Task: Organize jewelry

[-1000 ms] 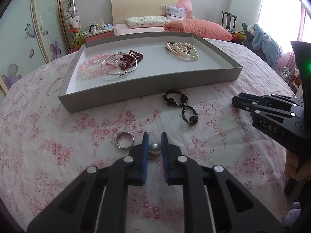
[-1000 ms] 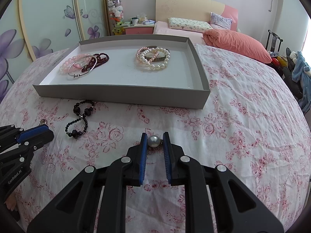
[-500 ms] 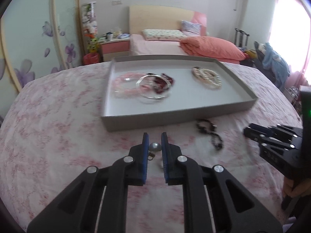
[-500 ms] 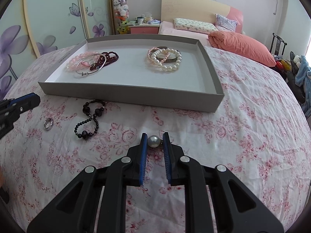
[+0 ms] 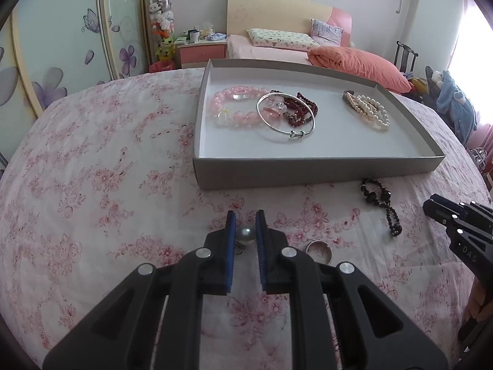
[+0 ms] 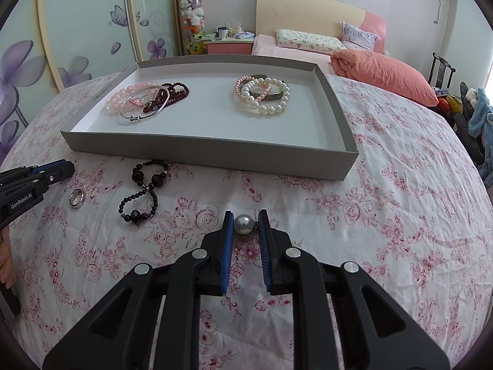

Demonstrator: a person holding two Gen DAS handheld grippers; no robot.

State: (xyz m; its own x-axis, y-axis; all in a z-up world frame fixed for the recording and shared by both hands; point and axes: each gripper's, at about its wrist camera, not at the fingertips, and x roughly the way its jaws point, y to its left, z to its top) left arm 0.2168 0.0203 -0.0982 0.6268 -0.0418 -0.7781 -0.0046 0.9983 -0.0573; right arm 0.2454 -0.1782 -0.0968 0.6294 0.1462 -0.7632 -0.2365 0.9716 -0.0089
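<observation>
My left gripper (image 5: pixel 245 220) is shut on a pearl earring (image 5: pixel 245 235) and holds it above the floral cloth, left of a silver ring (image 5: pixel 319 251) and short of the grey tray (image 5: pixel 308 171). My right gripper (image 6: pixel 244 215) is shut on a second pearl earring (image 6: pixel 243 224) in front of the tray (image 6: pixel 215 154). A black bead bracelet (image 6: pixel 144 191) and the ring (image 6: pixel 76 198) lie on the cloth. The tray holds a pink bead bracelet (image 5: pixel 234 108), a silver bangle (image 5: pixel 285 114), a dark red bracelet (image 5: pixel 300 108) and pearl bracelets (image 5: pixel 368 112).
The round table wears a pink floral cloth (image 5: pixel 92 185). Behind it stand a bed (image 5: pixel 277 43) with an orange pillow, a nightstand (image 5: pixel 200 51) and sliding wardrobe doors (image 5: pixel 61 46). The right gripper shows at the right edge of the left wrist view (image 5: pixel 456 225).
My left gripper lifted the pearl earring off the cloth and swung left; the ring now lies to its right. The right gripper held its pearl and shifted little.
</observation>
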